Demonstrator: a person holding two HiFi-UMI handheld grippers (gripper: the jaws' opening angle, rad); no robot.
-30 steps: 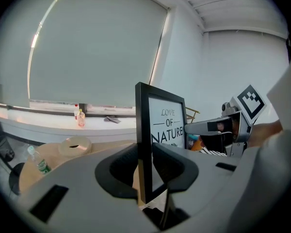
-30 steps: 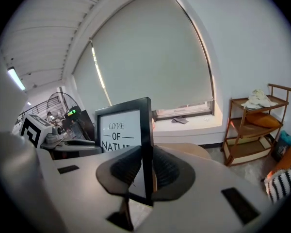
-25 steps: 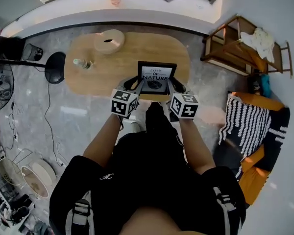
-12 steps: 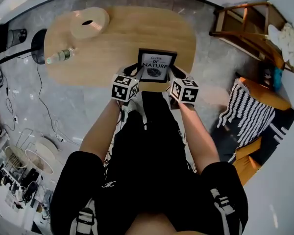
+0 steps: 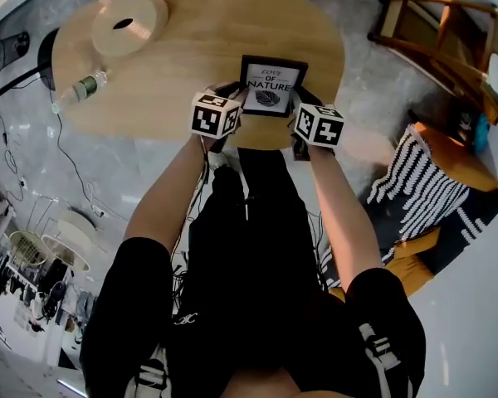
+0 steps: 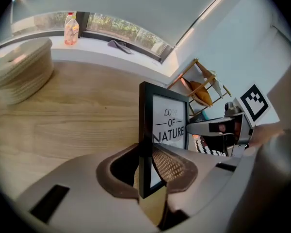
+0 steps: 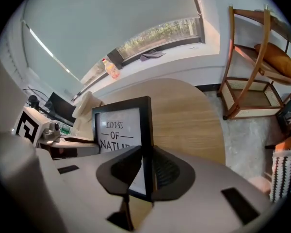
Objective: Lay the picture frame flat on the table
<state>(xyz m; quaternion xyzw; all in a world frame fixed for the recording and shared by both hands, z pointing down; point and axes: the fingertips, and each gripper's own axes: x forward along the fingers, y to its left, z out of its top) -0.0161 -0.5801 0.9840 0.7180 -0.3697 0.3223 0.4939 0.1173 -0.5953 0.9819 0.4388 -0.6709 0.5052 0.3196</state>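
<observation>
A black picture frame (image 5: 270, 85) with a white "LOVE OF NATURE" print is held upright over the near part of the oval wooden table (image 5: 191, 52). My left gripper (image 5: 235, 96) is shut on its left edge, and my right gripper (image 5: 303, 99) is shut on its right edge. In the left gripper view the frame (image 6: 167, 125) stands on edge between the jaws of that gripper (image 6: 148, 171), with the right gripper (image 6: 218, 127) beyond it. In the right gripper view the frame (image 7: 121, 123) is clamped by the right gripper (image 7: 145, 171). Whether its bottom edge touches the table is hidden.
A round pale wooden stack (image 5: 129, 21) sits at the table's far left, and a bottle (image 5: 81, 87) lies near the left edge. A wooden rack (image 5: 448, 31) and a striped cushion (image 5: 407, 181) stand to the right. Clutter lies on the floor at left.
Both grippers have carried the frame a little farther in over the table from its near edge. The grip on both sides is unchanged.
</observation>
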